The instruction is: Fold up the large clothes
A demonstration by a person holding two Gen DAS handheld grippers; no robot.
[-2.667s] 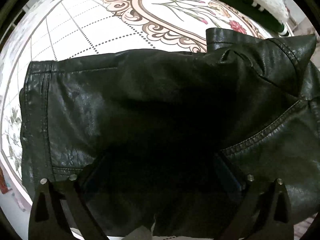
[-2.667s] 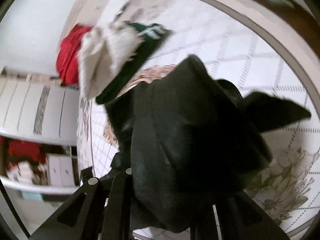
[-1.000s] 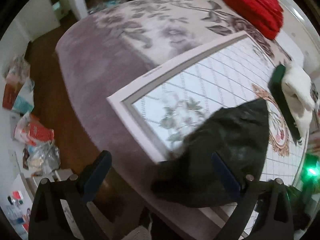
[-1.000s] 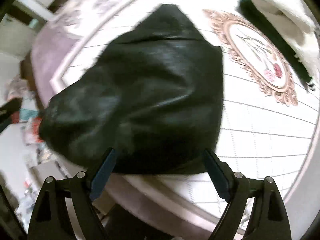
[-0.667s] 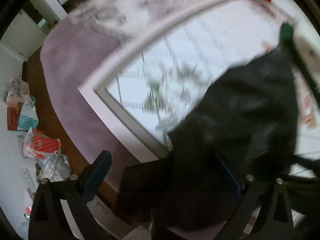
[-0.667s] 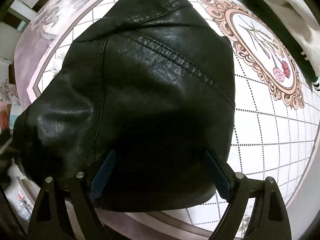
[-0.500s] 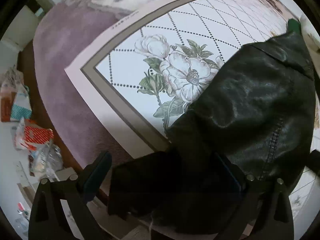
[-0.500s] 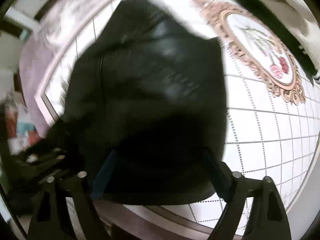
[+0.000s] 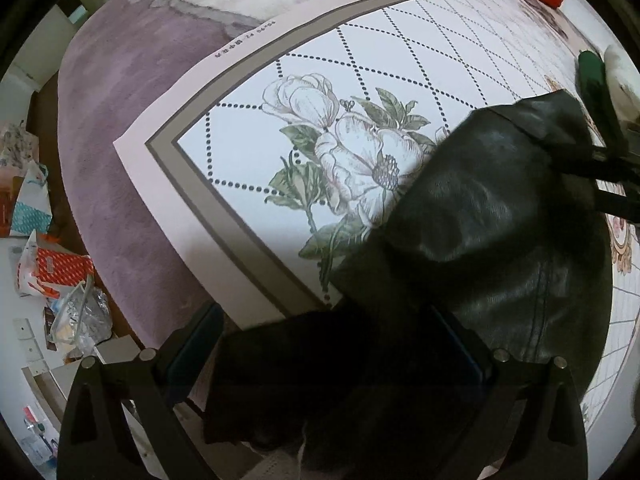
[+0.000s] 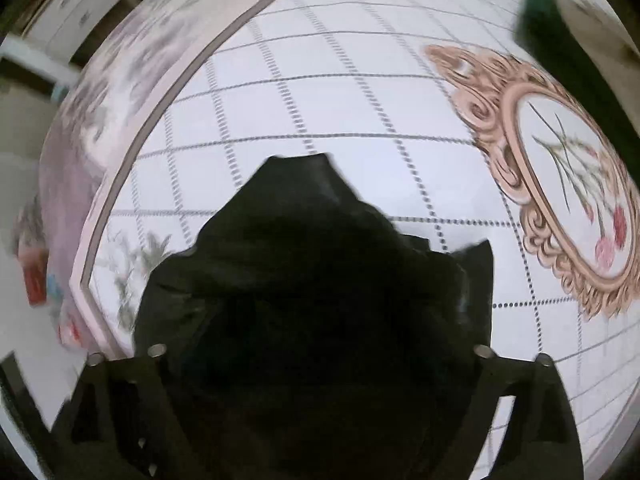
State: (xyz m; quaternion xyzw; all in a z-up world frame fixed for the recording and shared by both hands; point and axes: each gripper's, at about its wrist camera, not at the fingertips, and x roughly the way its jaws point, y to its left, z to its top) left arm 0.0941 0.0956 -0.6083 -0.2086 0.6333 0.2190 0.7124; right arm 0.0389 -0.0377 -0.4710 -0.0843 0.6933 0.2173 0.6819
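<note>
My left gripper (image 9: pixel 324 344) is matte black plastic: 2 angled arms with triangular cut-outs, a silver screw pair on each, and dark blue pads (image 9: pixel 456 344) lining the inner faces. My right gripper (image 10: pixel 316 344) has the same black frame, triangular openings and 2 silver screws per side; its pads are lost in shadow

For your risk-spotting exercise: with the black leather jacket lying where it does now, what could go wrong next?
1. Part of the black leather jacket hangs past the mat's border; it may slide off.
2. The left gripper stands open around dark folds and could pinch several layers at once, spoiling the fold.
</note>
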